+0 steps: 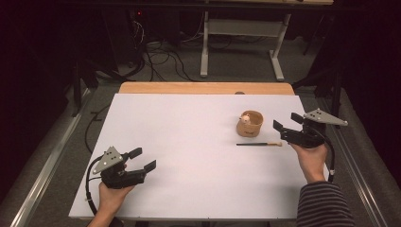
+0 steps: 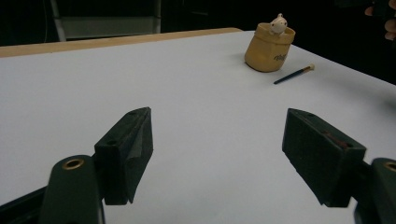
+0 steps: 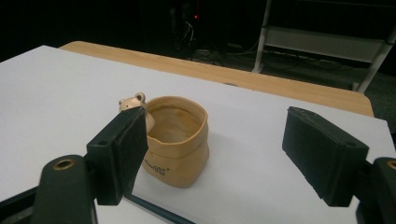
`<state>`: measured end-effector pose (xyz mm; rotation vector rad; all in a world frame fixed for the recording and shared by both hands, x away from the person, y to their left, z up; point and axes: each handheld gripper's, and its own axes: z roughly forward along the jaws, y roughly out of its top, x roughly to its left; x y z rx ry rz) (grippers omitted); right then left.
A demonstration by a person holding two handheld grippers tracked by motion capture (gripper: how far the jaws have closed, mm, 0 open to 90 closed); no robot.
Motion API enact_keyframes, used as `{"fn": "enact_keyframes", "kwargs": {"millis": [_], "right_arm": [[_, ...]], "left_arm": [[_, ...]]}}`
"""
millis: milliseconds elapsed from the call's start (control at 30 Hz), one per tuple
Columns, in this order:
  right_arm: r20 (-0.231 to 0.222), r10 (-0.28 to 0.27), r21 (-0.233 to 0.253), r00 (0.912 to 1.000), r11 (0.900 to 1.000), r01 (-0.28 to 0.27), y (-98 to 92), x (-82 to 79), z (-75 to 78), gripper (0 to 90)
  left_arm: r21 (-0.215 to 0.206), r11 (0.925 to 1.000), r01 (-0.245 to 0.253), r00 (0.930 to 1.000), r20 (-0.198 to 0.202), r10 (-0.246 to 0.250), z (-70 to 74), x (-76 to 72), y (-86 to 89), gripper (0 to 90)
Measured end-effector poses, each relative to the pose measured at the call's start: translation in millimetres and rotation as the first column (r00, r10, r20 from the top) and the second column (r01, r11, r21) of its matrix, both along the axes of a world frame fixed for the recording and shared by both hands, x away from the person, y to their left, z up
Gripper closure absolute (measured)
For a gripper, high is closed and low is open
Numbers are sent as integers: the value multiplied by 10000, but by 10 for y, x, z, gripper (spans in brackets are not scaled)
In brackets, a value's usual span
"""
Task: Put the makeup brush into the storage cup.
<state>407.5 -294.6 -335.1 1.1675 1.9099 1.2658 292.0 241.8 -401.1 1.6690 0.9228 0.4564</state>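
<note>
White desk [image 1: 189, 156]: right gripper [image 1: 287, 126] gapes beside the tan bear pot [image 1: 249, 124] and paintbrush [image 1: 259, 144]; left gripper [image 1: 143, 159] spread, well apart.

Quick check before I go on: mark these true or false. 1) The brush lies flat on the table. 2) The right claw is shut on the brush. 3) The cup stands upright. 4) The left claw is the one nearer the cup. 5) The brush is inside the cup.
1) True: the brush lies flat on the white table, in front of the cup.
2) False: the right claw is open, with its jaws spread and nothing between them.
3) True: the cup stands upright with its mouth up and a small animal figure at its rim.
4) False: the left claw is far off at the near left; the right one is beside the cup.
5) False: the brush is outside the cup, on the table.
</note>
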Motion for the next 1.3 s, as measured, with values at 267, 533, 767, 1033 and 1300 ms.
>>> {"fn": "enact_keyframes", "kwargs": {"millis": [267,533,767,1033,1300], "right_arm": [[-287,80,-128,9996,9999,-84,46,92,-2,238],[-483,160,-301,9987,9994,-175,70,125,16,239],[-798,398,-702,9960,9965,-454,123,165,74,244],[-1289,522,-1343,9903,9885,-696,187,213,131,249],[-1840,607,-1811,9811,9789,-946,233,238,162,258]], "left_arm": [[-24,10000,1,10000,-9,-1,1,0,2,251],[-22,10000,16,10000,-27,-16,0,3,2,250],[-4,10000,12,10000,-44,-12,-1,6,3,250],[-54,10000,-20,10000,-41,20,1,3,5,250],[-46,10000,-36,10000,-55,35,3,1,8,250]]}}
